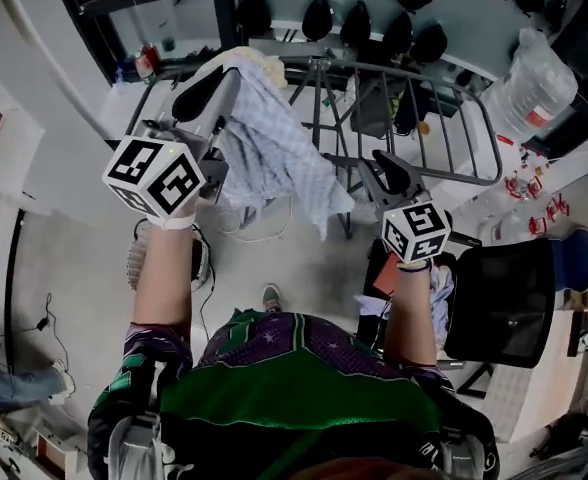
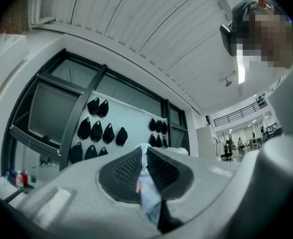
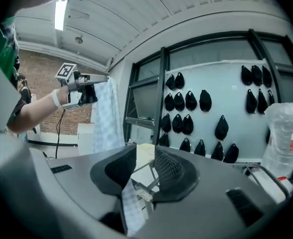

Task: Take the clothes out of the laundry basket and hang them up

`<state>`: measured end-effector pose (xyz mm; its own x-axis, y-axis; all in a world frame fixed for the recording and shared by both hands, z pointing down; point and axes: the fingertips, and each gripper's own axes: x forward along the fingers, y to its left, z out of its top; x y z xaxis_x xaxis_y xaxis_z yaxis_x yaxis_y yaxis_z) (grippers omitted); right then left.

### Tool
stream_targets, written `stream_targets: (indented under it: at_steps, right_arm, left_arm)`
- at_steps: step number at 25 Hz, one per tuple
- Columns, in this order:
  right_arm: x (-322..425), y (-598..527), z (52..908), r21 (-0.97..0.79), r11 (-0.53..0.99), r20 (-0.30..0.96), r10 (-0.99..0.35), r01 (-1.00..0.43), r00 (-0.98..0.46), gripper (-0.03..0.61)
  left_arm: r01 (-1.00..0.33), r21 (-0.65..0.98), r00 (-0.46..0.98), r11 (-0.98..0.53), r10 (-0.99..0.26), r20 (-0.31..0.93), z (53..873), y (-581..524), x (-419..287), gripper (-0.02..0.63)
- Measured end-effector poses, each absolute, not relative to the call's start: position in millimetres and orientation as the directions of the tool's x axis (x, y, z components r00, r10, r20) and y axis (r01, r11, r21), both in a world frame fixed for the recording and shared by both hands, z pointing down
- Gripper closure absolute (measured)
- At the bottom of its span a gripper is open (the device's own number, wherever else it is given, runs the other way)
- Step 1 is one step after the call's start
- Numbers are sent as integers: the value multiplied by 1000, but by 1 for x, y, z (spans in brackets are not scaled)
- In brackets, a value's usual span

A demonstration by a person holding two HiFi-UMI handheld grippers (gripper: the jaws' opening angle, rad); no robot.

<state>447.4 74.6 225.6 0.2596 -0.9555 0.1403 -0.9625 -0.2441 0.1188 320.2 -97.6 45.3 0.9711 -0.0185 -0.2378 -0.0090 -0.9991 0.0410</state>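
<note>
Garment: a pale blue checked garment [image 1: 274,158] is held up high at the left end of the drying rack, its folds hanging down in front of the rods. Whether it touches the rack cannot be told.
Left gripper: the left gripper [image 1: 214,83] is raised above shoulder height. In its own view the jaws are drawn nearly together, and a fold of the pale cloth [image 2: 147,193] is pinched between the ribbed pads.
Seen from the right gripper view: the garment [image 3: 106,113] is seen dropping straight down from the left gripper [image 3: 89,91].
Right gripper: the right gripper [image 1: 384,168] is held lower, over the near side of the rack. Its jaws [image 3: 145,158] are parted and nothing is pressed by the pads; rack rods and a strip of checked cloth are seen through the gap.
Drying rack: the grey metal drying rack [image 1: 424,78] is spread out ahead of both grippers, and a cream cloth [image 1: 264,65] is laid on its far left corner.
More laundry: a bundle of pale clothes [image 1: 439,286] is seen beside the right forearm, against a black box-shaped container [image 1: 504,303].
Backdrop: rows of black drop-shaped items [image 3: 191,101] are hung on the pale wall behind the rack.
</note>
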Motion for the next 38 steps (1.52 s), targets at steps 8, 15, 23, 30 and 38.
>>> stream_targets:
  at_steps: [8,15,23,30,38]
  right_arm:
    - [477,39,205,116,-331,112,-932,-936,343,482]
    - [498,28,192,107,-361,60,-928,-926,368,482]
    - [549,5,177,97,-340,-27,-940,-935,339,482]
    - [626,-33,161,84,-299,-73,-953,-951,293,482]
    - [714,-68,179,49,-279,-58,-959,-959,276,482]
  left_arm:
    - [107,42,974,-993,96,-207,58,-123,374,572]
    - [133,70,971,-989,116,-209,60,-140,411,572]
    - [87,44,978,-995,77,-193,67,-159,465,574]
    - [40,28,988,-999,35,-148,67,-194,546,572]
    - [30,46,996,-998,26,-85,91,-232,662,572]
